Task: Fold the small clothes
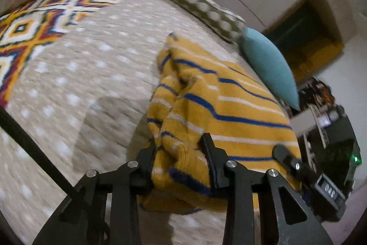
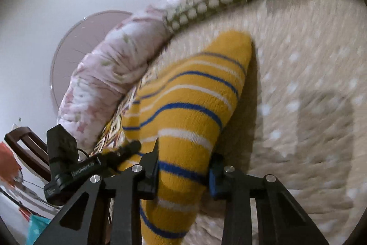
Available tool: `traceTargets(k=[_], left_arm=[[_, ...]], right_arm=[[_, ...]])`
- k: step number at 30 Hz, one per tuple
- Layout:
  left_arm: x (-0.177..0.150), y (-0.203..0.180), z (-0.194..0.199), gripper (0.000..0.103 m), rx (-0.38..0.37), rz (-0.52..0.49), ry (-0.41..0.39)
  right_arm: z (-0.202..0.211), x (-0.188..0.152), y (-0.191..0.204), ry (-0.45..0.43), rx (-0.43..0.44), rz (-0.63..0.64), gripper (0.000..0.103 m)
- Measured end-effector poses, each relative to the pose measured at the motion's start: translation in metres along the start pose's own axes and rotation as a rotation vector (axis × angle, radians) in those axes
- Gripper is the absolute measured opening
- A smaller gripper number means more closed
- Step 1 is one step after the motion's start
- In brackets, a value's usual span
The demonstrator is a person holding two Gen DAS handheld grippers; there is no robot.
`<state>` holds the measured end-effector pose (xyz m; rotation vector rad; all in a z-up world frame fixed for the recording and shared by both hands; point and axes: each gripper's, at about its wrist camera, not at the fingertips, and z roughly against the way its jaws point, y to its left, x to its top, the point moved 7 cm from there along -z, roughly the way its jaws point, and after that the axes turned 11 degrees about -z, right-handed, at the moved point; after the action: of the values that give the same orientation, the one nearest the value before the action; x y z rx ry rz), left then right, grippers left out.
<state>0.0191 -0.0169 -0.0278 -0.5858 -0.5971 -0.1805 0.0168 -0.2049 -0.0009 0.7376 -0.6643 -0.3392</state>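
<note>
A small yellow knit garment [image 1: 220, 107] with blue and white stripes lies partly lifted over the beige dotted bedspread [image 1: 91, 75]. My left gripper [image 1: 181, 148] is shut on a bunched near edge of it. My right gripper [image 2: 185, 157] is shut on another part of the same garment [image 2: 190, 98], which stretches away from the fingers toward the pillows. The right gripper's body [image 1: 321, 190] shows at the right of the left wrist view, and the left gripper's body [image 2: 68, 167] shows at the left of the right wrist view.
A teal cushion [image 1: 270, 68], an olive dotted pillow [image 1: 199, 6] and a pink floral quilt [image 2: 110, 75] lie along the bed's head. A colourful diamond-pattern blanket [image 1: 27, 29] covers the far left. A wooden chair [image 2: 25, 144] stands beside the bed.
</note>
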Motion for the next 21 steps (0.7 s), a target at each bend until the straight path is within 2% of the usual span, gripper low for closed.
traceTargets(k=[4, 6, 8, 10, 12, 14, 16, 18, 20, 21], left_arm=[[-0.027, -0.031, -0.005, 0.033, -0.009, -0.066, 0.059], [-0.045, -0.035, -0.008, 0.035, 0.048, -0.11, 0.086], [-0.052, -0.034, -0.003, 0.041, 0.074, -0.135, 0.084], [-0.056, -0.032, 0.012, 0.044, 0.103, -0.153, 0.071], [-0.055, -0.027, 0.028, 0.049, 0.127, -0.156, 0.053], [-0.054, -0.02, 0.041, 0.066, 0.148, -0.153, 0.029], [-0.051, -0.005, 0.05, 0.074, 0.214, -0.148, 0.0], [-0.045, 0.01, 0.051, 0.075, 0.271, -0.151, -0.013], [-0.037, 0.031, 0.057, 0.075, 0.4, -0.161, -0.037], [-0.034, 0.036, 0.06, 0.076, 0.438, -0.173, -0.051]], right_arm=[[0.049, -0.011, -0.024, -0.021, -0.022, 0.017, 0.034], [0.061, -0.032, -0.045, 0.001, -0.059, 0.03, 0.037], [0.064, -0.057, -0.071, 0.041, -0.109, 0.019, 0.045], [0.081, -0.072, -0.085, 0.027, -0.081, 0.0, 0.049], [0.105, -0.073, -0.089, -0.015, -0.066, -0.015, 0.054], [0.124, -0.067, -0.084, -0.074, -0.073, 0.014, 0.057], [0.14, -0.056, -0.073, -0.13, -0.083, 0.06, 0.062], [0.144, -0.048, -0.061, -0.146, -0.074, 0.089, 0.062], [0.138, -0.039, -0.046, -0.145, -0.065, 0.112, 0.062], [0.131, -0.033, -0.039, -0.142, -0.062, 0.119, 0.058]])
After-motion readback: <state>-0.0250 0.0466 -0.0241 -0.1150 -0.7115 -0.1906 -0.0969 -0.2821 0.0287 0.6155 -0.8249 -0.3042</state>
